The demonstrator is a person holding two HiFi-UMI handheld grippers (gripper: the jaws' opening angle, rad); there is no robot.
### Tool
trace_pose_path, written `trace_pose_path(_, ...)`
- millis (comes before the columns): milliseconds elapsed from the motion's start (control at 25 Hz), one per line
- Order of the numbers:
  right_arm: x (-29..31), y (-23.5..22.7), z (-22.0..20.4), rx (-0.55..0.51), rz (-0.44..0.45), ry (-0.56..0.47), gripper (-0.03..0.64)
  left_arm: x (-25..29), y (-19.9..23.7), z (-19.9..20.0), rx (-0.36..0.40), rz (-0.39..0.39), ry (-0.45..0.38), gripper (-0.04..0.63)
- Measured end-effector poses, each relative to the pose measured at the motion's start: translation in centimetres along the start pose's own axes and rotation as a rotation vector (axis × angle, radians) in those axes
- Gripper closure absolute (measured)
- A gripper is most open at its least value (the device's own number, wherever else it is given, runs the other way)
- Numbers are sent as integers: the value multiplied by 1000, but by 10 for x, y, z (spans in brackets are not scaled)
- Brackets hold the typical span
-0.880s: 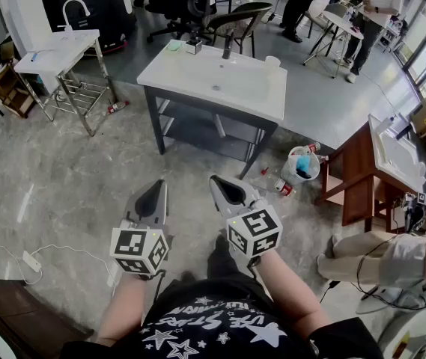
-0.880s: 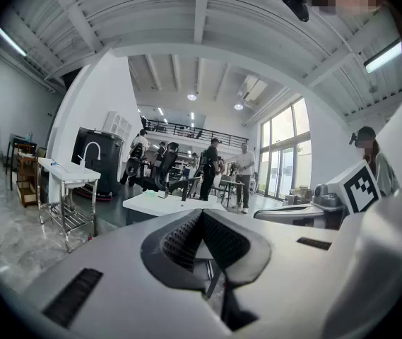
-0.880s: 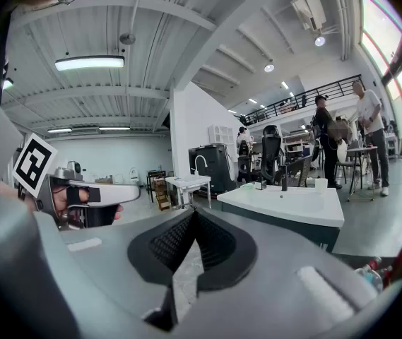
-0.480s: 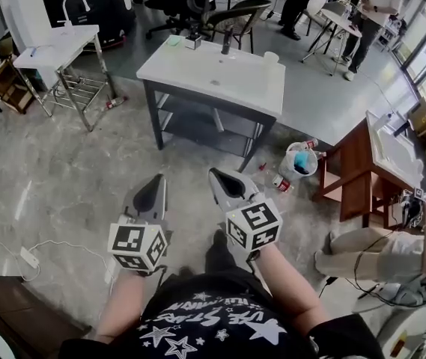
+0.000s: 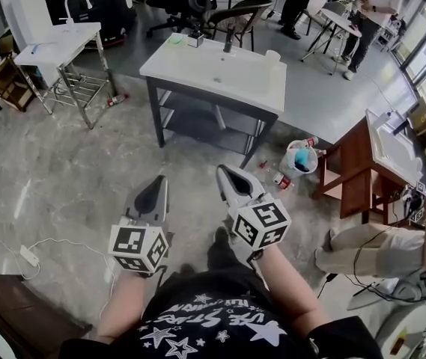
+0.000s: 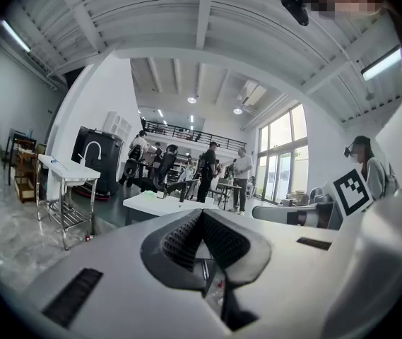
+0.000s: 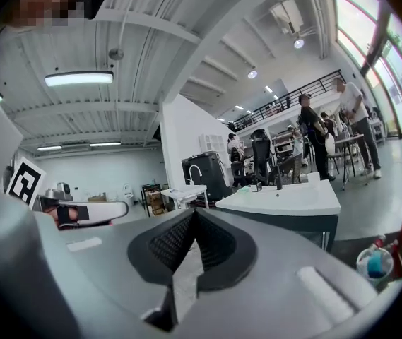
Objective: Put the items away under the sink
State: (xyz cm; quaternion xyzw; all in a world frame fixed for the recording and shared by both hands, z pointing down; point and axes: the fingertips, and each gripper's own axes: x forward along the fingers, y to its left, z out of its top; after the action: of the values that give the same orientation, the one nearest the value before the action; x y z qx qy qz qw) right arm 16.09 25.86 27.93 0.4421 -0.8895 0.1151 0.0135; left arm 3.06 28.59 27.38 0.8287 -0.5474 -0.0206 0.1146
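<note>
While the person stands on the grey marbled floor (image 5: 63,178) some way short of the sink, both tongs are held out level in front of the body, side by side and apart. The left gripper (image 5: 155,181) has its jaws pressed together at the tips with nothing between them, and its own view shows the ribbed pads meeting. The right gripper (image 5: 223,170) is likewise closed and empty, its dark pads meeting at the tip in its own view.

Farther off, straight ahead, stands the white rectangular sink top (image 5: 220,77) on a dark grey metal stand (image 5: 155,114), with an open lower shelf (image 5: 198,129) beneath the basin. A black tap (image 5: 229,42) and a white cup (image 5: 272,57) sit along its far edge.

The items lie on the floor just right of the stand's near right leg: a white plastic bucket (image 5: 300,163) with something blue inside, and small bottles with red caps (image 5: 281,182) scattered beside it. They are well apart from both grippers.

Far left stands a second white sink on a bare metal frame (image 5: 57,45). To the right of the bucket is a brown wooden cabinet (image 5: 358,170).
</note>
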Motion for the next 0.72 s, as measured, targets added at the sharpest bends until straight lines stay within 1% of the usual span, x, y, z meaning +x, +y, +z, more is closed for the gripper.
trace_pose_path(80,-2,1,-3,10,-9,2,615,-3,5,-2,-7,0,7,586)
trace_pose_path(320,6,-1,-16,-22,-25,28,614,2,26,-10,-15,24,30,586)
trace_pose_path(520,39,-26,-11,-4,-33,14,614,30,42,-3,7,40,23,586)
trace_pose_path(720,85,-58,-3,-3,-10,8,614,72,62,-2,18,70,43,586)
